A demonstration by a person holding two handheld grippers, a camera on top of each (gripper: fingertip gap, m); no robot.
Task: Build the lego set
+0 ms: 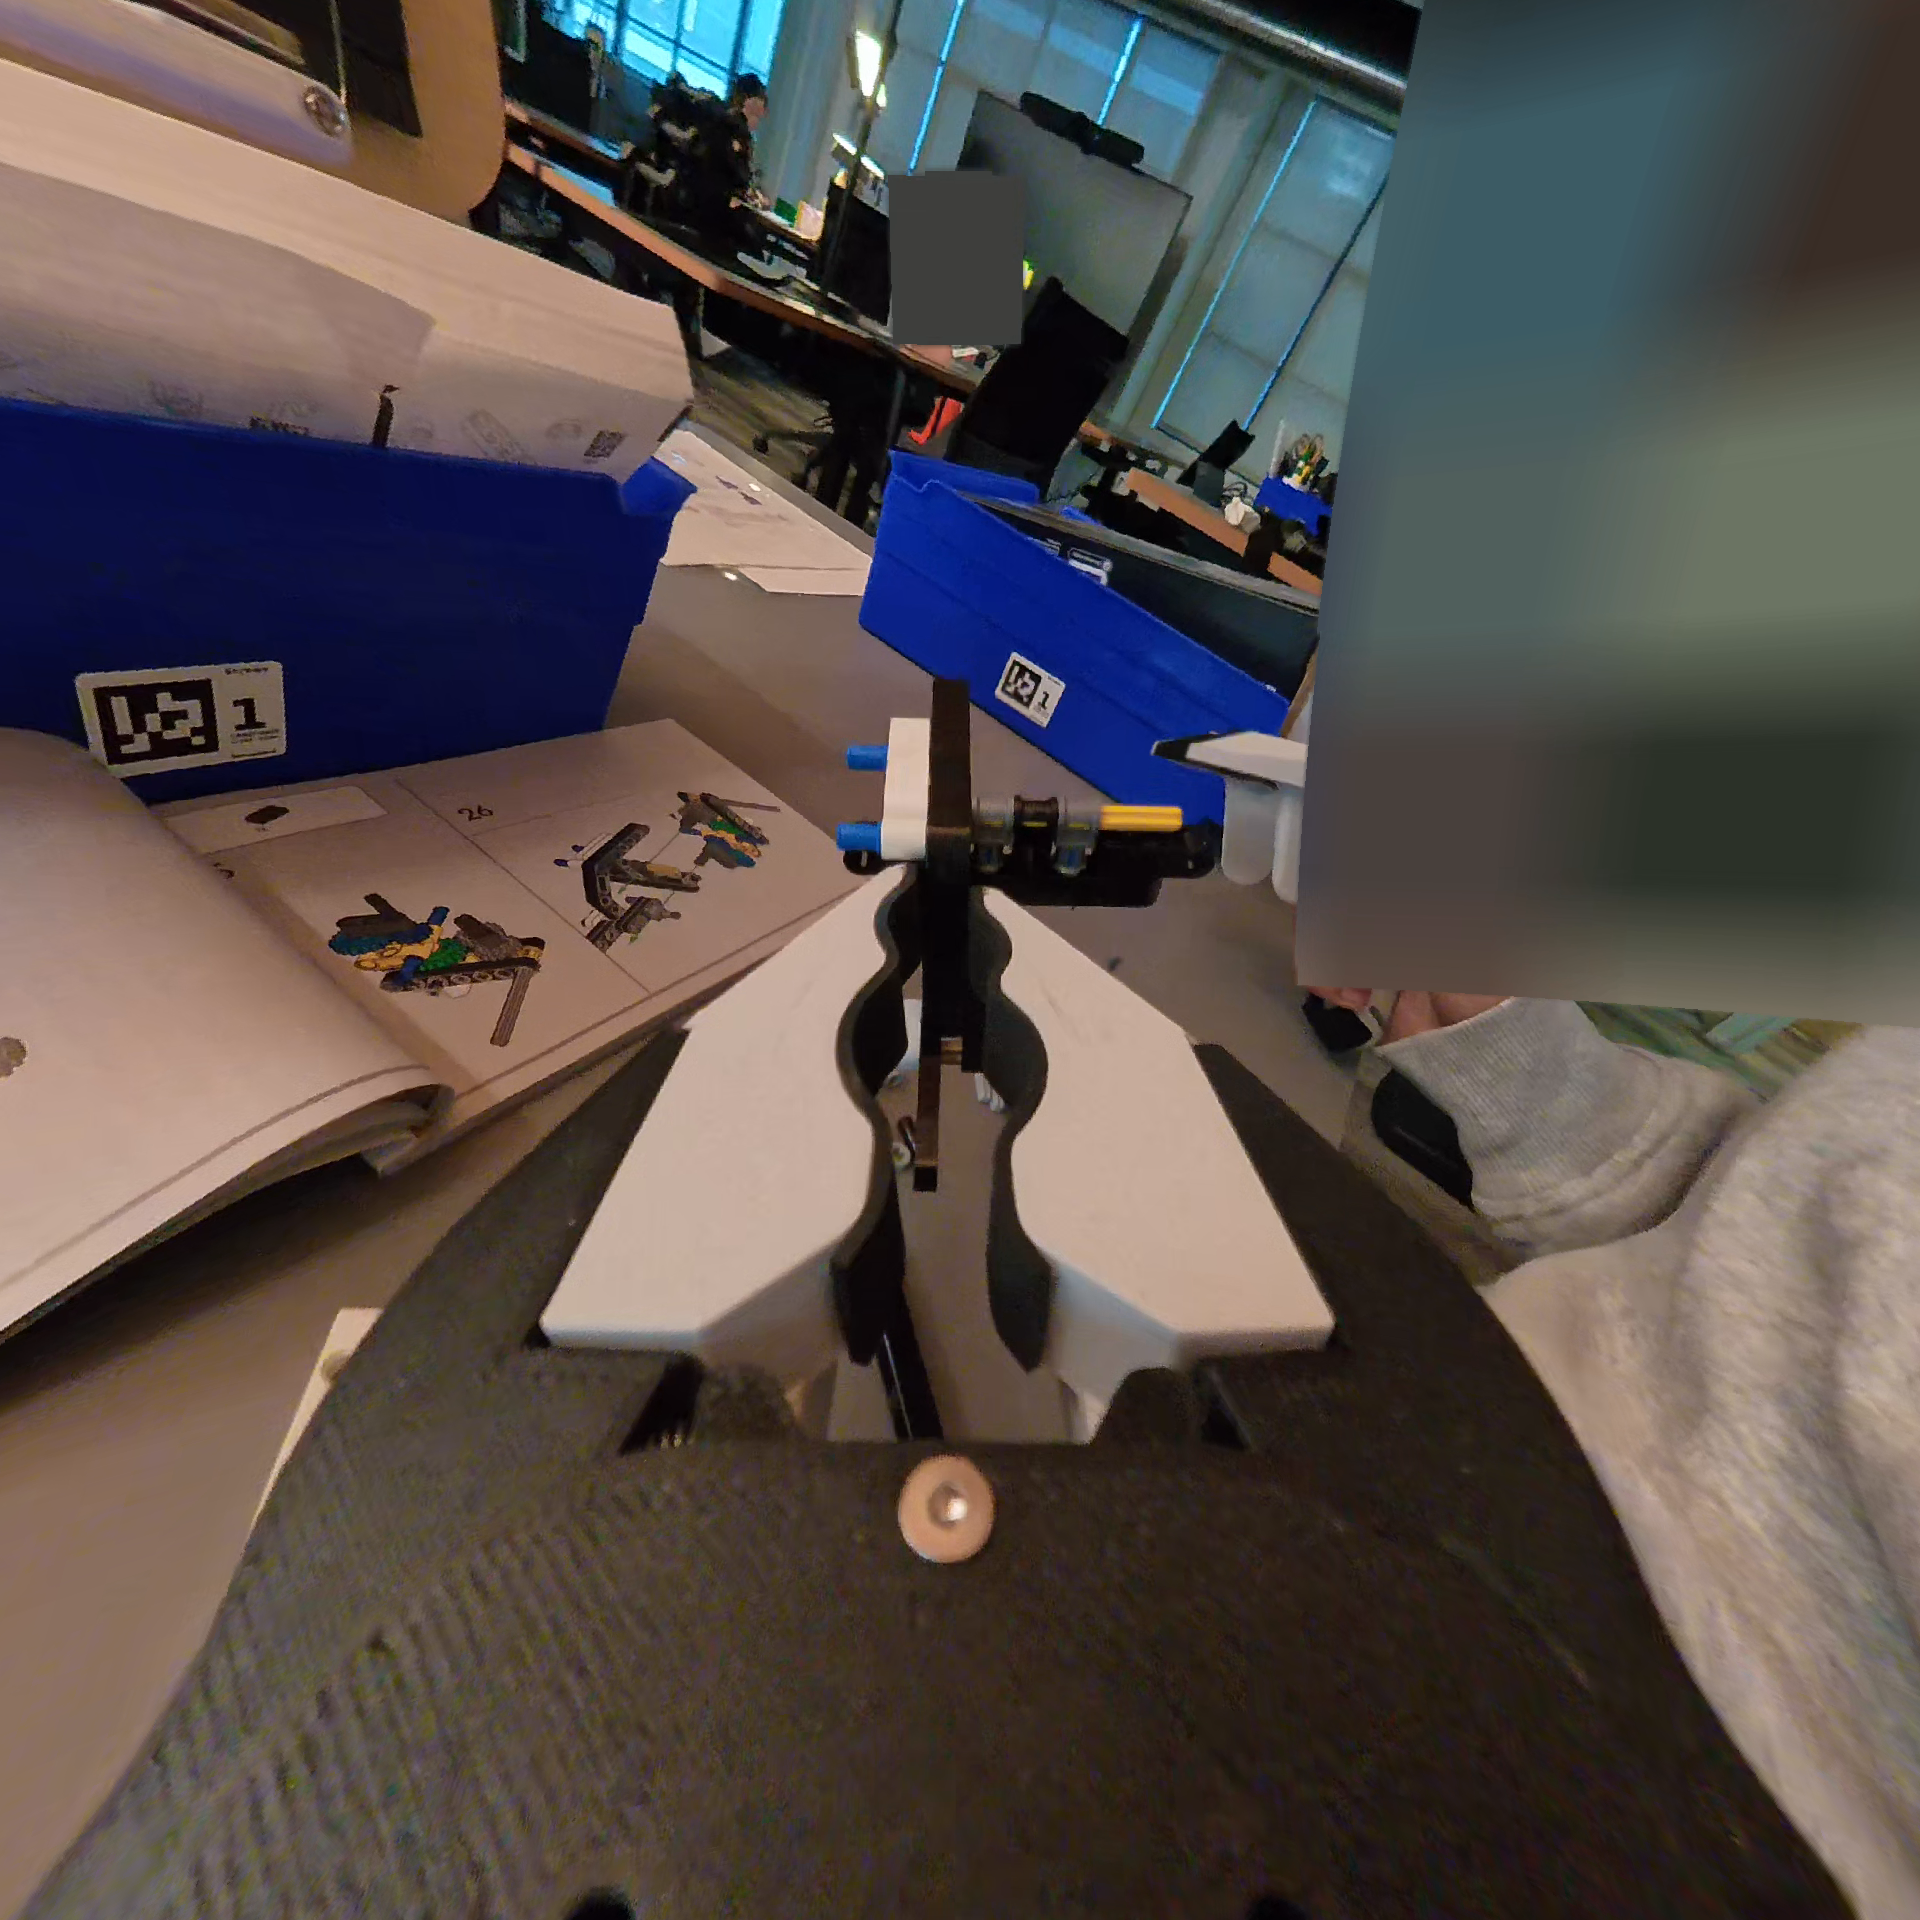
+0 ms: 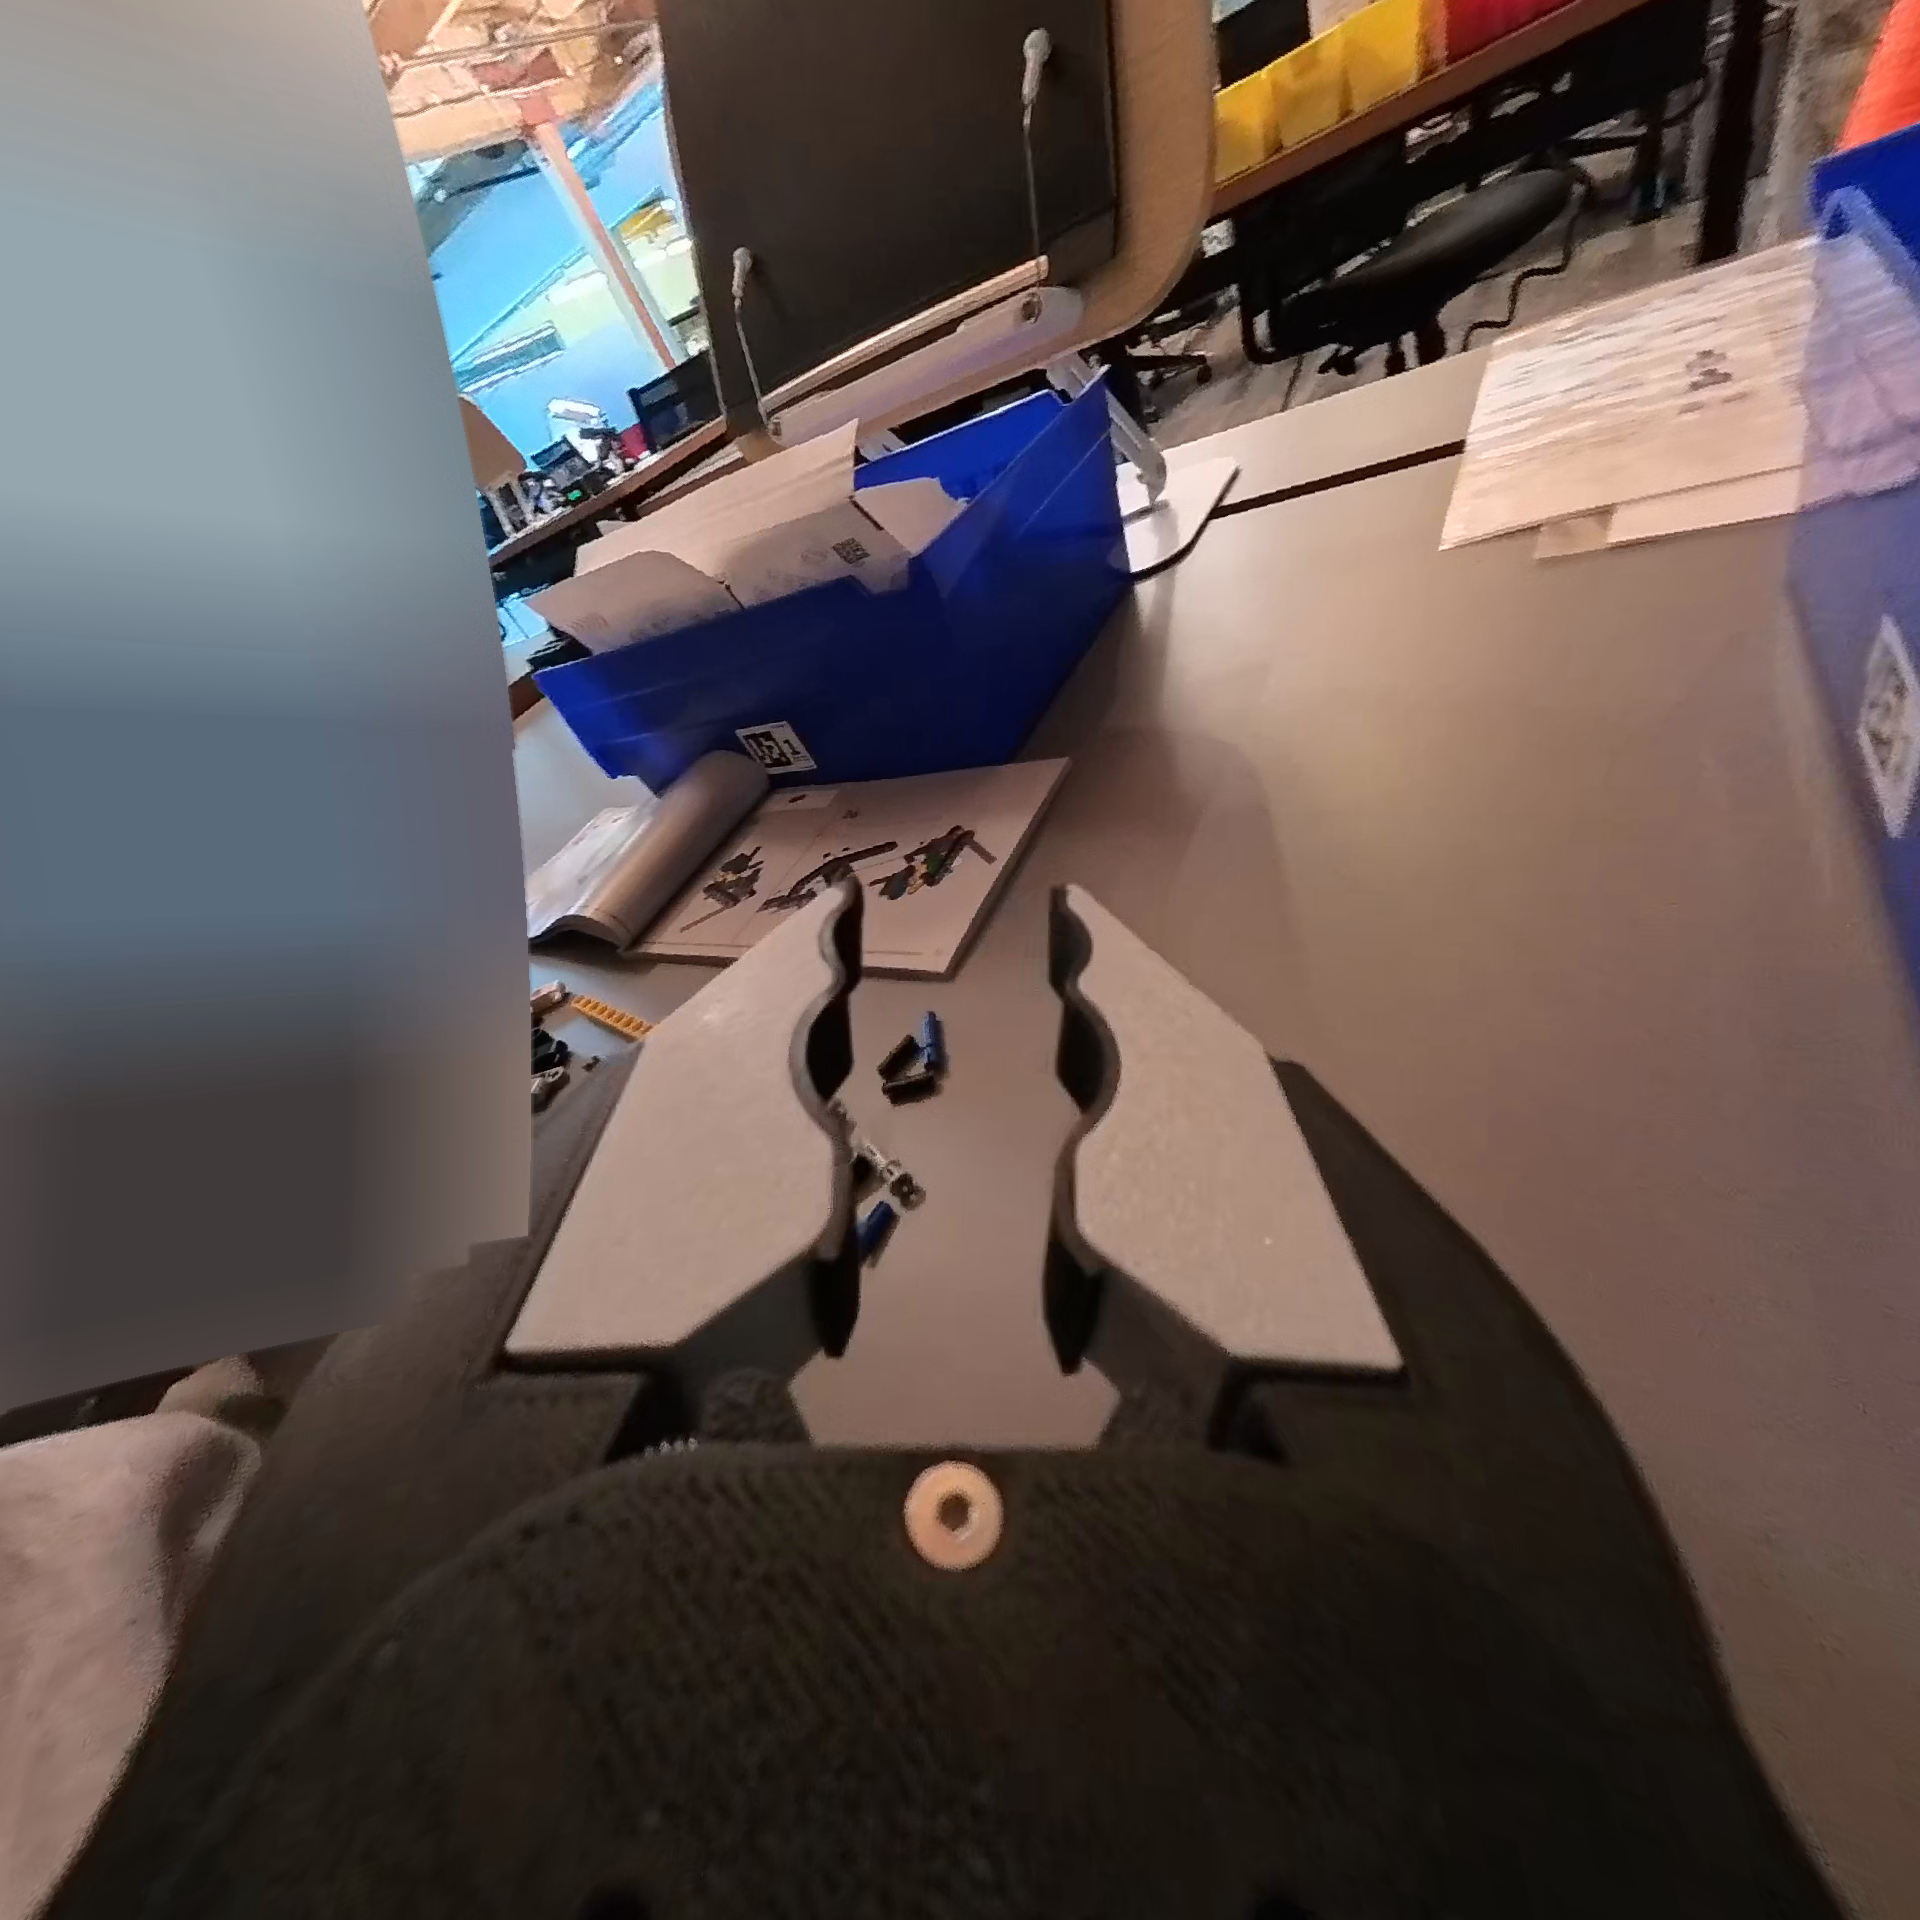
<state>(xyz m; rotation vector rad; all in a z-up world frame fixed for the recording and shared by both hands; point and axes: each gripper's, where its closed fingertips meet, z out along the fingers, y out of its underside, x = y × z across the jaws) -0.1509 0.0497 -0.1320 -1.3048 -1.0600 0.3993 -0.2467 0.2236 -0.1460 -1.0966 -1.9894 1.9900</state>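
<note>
We see the left gripper [image 1: 940,914] clamped on a lego assembly [image 1: 997,821] held above the table [image 1: 748,644]: an upright black beam, a white piece with blue pins, grey connectors and a yellow axle. The right gripper [image 2: 956,904] is spread apart over loose pieces [image 2: 912,1055], near the instruction booklet [image 2: 831,873].

Glossy plastic bin [image 1: 312,582], matt paper booklet [image 1: 312,987], smooth tabletop [image 2: 1455,831]

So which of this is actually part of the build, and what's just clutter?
In play:
left gripper, clamping the lego assembly
right gripper, open
loose pieces
instruction booklet

Lying about:
blue bin
second blue bin
papers
</note>
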